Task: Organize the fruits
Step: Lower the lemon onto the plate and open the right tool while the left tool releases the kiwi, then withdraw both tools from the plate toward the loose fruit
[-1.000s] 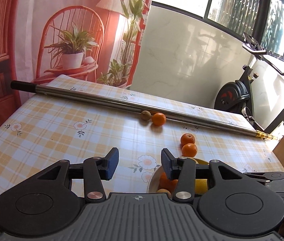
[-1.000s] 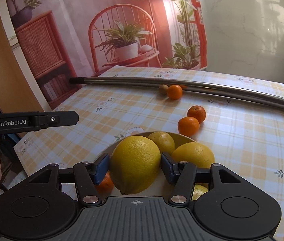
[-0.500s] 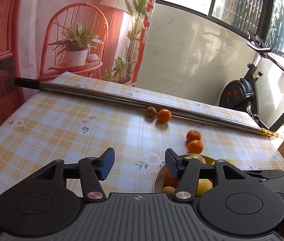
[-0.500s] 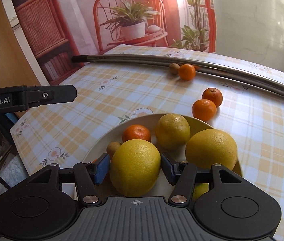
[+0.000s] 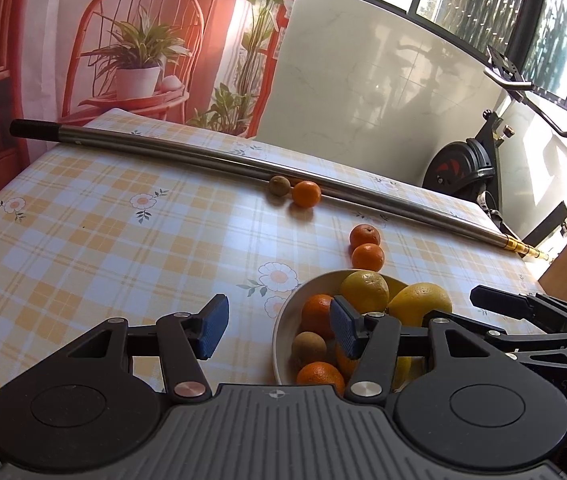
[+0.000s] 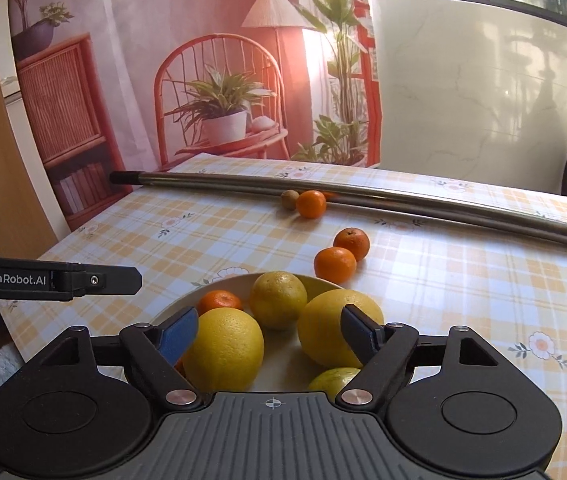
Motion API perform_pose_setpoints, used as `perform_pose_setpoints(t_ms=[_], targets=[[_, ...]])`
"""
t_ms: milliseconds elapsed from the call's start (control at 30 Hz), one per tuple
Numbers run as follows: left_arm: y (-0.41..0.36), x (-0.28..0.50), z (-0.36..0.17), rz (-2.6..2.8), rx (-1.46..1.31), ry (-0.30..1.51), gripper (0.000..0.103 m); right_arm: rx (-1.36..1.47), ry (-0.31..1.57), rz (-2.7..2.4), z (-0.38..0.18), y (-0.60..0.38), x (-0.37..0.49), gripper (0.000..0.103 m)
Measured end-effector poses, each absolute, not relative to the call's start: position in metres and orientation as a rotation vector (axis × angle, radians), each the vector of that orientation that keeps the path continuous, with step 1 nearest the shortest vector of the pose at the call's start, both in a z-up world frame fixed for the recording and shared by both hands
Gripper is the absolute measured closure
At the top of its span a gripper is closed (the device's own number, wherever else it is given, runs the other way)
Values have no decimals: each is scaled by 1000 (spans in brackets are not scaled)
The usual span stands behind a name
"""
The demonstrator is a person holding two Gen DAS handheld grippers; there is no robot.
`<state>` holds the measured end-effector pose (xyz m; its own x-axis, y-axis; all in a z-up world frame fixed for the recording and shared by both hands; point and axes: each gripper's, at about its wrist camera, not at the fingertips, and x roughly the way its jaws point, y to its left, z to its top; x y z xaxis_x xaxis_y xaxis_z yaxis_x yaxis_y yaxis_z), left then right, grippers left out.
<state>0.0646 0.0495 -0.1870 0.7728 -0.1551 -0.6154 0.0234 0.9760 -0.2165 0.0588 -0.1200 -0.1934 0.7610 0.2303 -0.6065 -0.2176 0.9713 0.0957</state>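
Between the blue pads of the right hand-held gripper nothing is gripped: the jaws stand wide apart above the bowl, and the big yellow citrus lies just inside the left pad, apparently resting among the other fruit. Beside it are a second large yellow fruit, a greenish-yellow one and a small orange one. The left hand-held gripper is also open and empty; it hovers over the near left edge of the bowl, above the worktop.

Farther out on the checked cloth, two mandarins lie touching each other just beyond the rim of the bowl. Another mandarin and a small brown fruit (perhaps a kiwi, I cannot say surely) rest against the long metal pole that crosses the far side.

I judge that one placing step is at its end, because the yellow fruit sits in the bowl and the jaws are off it. Four fruits are still outside. The next move probably calls for lifting the right hand-held gripper clear without pushing the yellow fruit, then reaching forward to the nearest mandarin of the pair. It is small and round, so the jaws must close on its middle, otherwise it may roll away and knock its neighbour.
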Motion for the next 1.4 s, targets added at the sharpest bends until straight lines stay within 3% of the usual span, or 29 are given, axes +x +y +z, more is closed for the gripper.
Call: perform_pose_setpoints(t_ms=[67,267,633,1000,1167,1400], targets=[[50,64,-187,-96,-200,682,45,20,638,230,-191,-124,57,17],[53,71,-182,-94,-193,676,45,28,626,261,-189,-127,58,17],[80,97,-124,-43,-150,514,44,156,626,227,-170,-158,85,17],[88,118,-97,-26,-107,463,44,107,639,203,-158,-178,141,35],[90,127,-107,-29,-116,495,44,-11,706,227,-176,-163,160,49],[97,139,-123,-31,-137,547,44,50,837,239,-209,-158,192,57]])
